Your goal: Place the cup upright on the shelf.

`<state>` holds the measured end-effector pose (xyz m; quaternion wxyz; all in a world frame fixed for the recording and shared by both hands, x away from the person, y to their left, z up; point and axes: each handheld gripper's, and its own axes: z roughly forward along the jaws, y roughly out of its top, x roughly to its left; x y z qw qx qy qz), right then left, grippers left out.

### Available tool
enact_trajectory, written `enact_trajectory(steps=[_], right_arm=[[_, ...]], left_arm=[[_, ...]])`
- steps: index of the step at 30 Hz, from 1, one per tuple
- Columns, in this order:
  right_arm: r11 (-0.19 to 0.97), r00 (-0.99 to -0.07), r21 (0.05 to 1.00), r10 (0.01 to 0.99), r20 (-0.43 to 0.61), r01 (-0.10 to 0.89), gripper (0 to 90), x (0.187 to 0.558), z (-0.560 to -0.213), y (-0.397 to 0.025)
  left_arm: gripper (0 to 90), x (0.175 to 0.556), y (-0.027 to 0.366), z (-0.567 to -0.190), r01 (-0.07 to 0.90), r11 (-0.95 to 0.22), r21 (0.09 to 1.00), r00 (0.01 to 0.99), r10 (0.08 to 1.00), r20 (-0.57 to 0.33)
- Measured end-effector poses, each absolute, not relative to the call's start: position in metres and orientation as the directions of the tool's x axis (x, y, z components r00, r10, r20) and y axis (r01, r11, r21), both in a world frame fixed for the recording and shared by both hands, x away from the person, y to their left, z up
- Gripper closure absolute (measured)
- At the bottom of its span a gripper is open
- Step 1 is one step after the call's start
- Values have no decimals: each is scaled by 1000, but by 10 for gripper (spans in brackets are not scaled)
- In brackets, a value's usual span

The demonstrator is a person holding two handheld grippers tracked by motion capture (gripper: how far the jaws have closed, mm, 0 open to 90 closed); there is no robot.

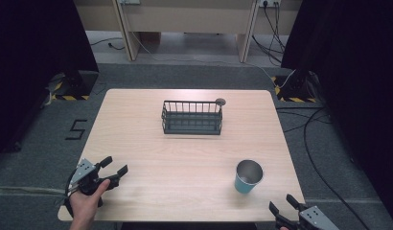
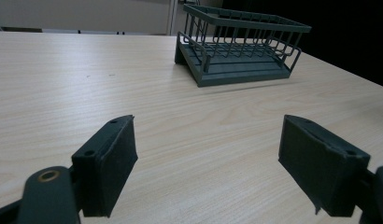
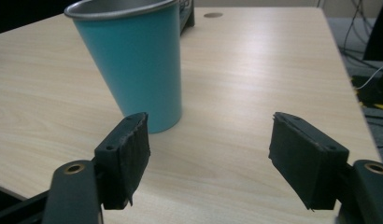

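Observation:
A teal cup (image 1: 248,176) with a metal rim and inside stands upright on the table's near right part. In the right gripper view the cup (image 3: 131,60) rises just ahead and left of my open right gripper (image 3: 210,161). From above, my right gripper (image 1: 282,205) sits at the table's near right edge, empty. A dark wire rack (image 1: 191,117) rests in the middle of the table toward the back. My left gripper (image 1: 114,166), held by a hand, is open at the near left corner. In the left gripper view the rack (image 2: 238,44) lies far ahead of the open left gripper (image 2: 208,161).
The light wooden table (image 1: 151,158) has a round cable hole (image 1: 220,101) just behind the rack's right end. Dark curtains flank both sides. Cables (image 1: 312,139) run over the grey floor right of the table, and a "5" mark (image 1: 76,128) is on the floor at left.

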<state>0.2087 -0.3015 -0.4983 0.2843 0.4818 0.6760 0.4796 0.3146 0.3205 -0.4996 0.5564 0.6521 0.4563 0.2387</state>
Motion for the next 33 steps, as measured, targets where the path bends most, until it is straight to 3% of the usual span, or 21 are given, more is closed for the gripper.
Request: enact_trajectory(steps=[6, 13, 33], right_arm=[[110, -398, 924, 916, 48, 366, 299, 206, -497, -296], [154, -458, 924, 889, 25, 349, 184, 212, -490, -278], [163, -505, 922, 862, 40, 352, 157, 258, -482, -249]], left_arm=[[184, 315, 321, -500, 330, 42, 943, 463, 864, -200], [184, 315, 321, -500, 332, 37, 942, 466, 862, -198], [184, 315, 321, -499, 332, 39, 943, 471, 859, -201]])
